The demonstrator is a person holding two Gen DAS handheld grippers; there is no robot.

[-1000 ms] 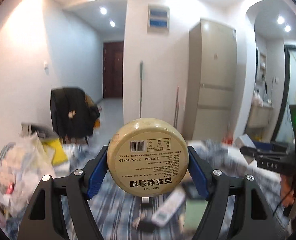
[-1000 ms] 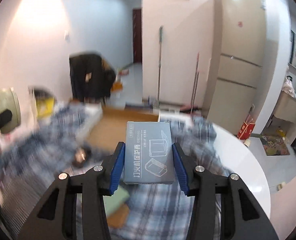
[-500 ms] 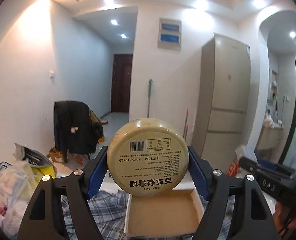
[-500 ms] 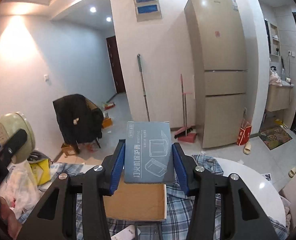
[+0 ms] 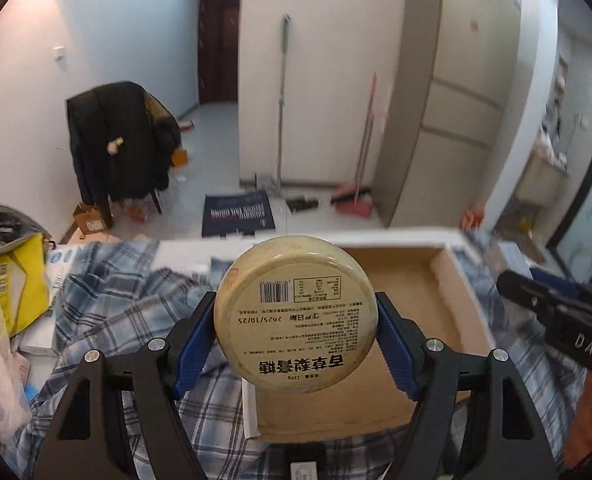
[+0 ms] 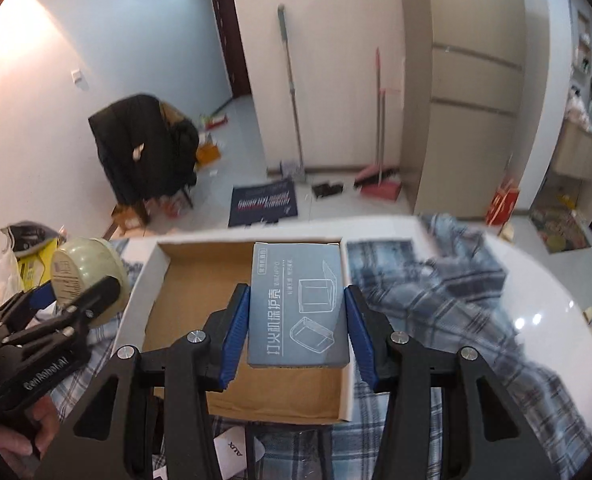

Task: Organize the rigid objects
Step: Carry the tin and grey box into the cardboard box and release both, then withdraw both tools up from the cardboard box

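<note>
Your left gripper (image 5: pixel 296 340) pinches a round cream tin (image 5: pixel 296 314) between its blue pads, the printed bottom of the tin turned toward the camera with its barcode and date label upside down. You hold it in the air above the near left part of an open cardboard box (image 5: pixel 411 304), whose white walls and brown floor show behind and to the right of the tin. In the right wrist view the same tin (image 6: pixel 90 282) sits just outside the box's left wall, clamped in the left gripper (image 6: pixel 76 300).

Your right gripper (image 6: pixel 297 328) squeezes a flat grey-blue carton (image 6: pixel 299 306) by its long sides, printed face up, with line drawings of a case on it. The carton hangs over the right half of the cardboard box (image 6: pixel 200 280), its far end near the box's far wall; whether it touches the floor of the box cannot be told.

The box lies on a blue plaid cloth (image 6: pixel 447 300) spread over a round white table (image 6: pixel 555 320), close to the table's far edge. A white remote (image 6: pixel 238 450) peeks out at the near edge, below the box.
</note>
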